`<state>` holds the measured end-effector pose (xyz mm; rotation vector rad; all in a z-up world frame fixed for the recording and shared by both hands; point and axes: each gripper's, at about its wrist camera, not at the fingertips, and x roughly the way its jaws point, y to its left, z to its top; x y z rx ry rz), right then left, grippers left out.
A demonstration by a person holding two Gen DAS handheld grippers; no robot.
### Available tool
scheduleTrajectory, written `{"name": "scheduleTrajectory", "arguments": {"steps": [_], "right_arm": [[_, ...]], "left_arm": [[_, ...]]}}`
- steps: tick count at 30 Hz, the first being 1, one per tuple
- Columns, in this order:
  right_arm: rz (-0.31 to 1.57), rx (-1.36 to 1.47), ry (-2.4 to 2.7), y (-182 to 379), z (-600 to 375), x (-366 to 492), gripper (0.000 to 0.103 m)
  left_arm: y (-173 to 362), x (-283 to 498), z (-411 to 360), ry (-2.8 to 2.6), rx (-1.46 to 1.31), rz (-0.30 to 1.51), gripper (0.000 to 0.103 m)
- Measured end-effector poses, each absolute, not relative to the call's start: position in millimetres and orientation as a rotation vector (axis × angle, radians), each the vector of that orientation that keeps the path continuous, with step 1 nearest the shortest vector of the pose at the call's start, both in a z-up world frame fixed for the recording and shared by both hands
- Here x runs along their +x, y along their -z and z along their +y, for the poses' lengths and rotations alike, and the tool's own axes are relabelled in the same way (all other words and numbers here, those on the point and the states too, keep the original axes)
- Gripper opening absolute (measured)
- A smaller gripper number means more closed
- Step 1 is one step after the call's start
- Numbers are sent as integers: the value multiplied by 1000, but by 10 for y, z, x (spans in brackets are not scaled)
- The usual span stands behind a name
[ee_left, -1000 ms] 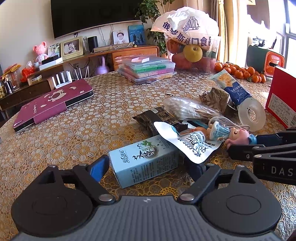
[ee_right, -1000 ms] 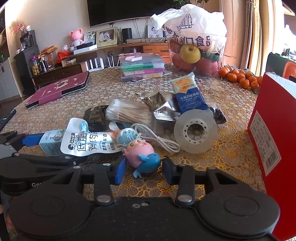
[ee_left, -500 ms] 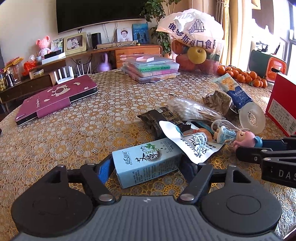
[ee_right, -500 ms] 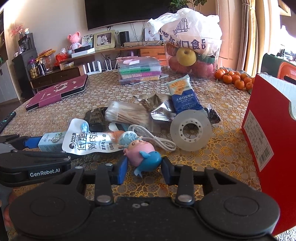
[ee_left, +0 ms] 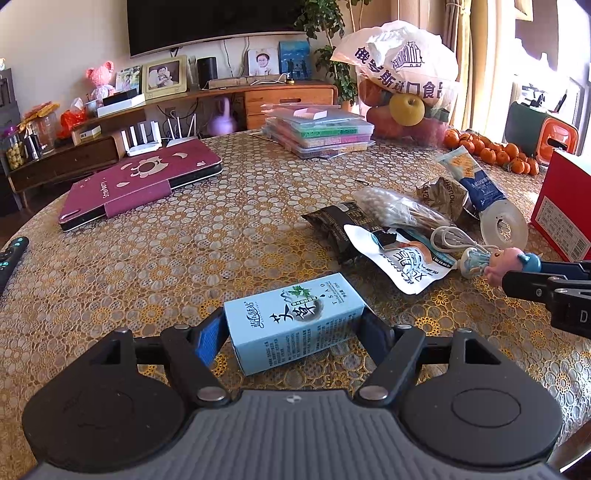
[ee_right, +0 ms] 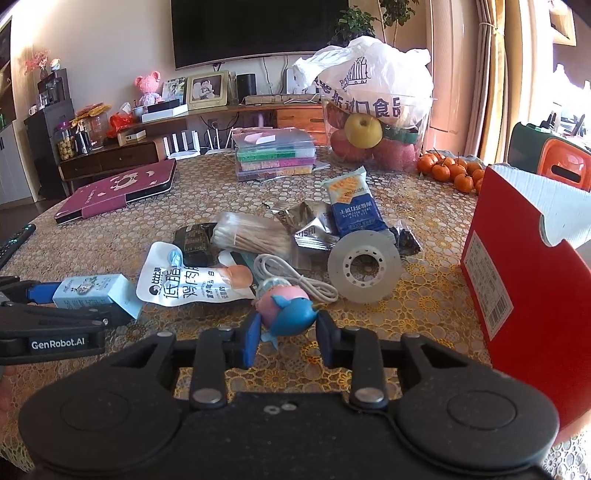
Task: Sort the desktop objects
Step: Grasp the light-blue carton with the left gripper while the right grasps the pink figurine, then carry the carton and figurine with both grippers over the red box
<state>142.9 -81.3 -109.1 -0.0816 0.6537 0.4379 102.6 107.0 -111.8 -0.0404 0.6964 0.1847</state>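
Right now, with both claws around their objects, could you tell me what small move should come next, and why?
Probably lift the left claw straight up a little. Its fingers press both ends of the pale blue box, which seems already gripped and clear of the white pouch. The right claw grips the pink and blue toy, which touches the white cable, so it should rise slowly.

Wall television (ee_left: 218,18); pink bear (ee_left: 99,79); photo frame (ee_left: 164,77); potted plant (ee_left: 328,26).

Behind the desk's far edge a dark television (ee_left: 218,22) hangs on a pale wall (ee_left: 66,40) over a wooden sideboard (ee_left: 288,98); sunlight enters, probably through curtains (ee_right: 495,74), at right.
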Motion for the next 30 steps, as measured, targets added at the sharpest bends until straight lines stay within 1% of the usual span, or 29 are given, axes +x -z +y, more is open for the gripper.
{"name": "scheduleTrajectory", "arguments": {"steps": [19,21,22,30], "right_arm": [[590,-77,-415,855,-1032,1162,28],[586,-71,-412,834,-1061,1152,21],[581,-73,-411,821,-1071,1146,11],[574,-98,-411,813,-1109,1156,11]], "left_arm": [[740,799,845,-104,-40,649,75],[706,799,810,-89,-37,647,75],[691,802,791,-81,-37,646,75],[634,822,674,-47,-34,640,75]]}}
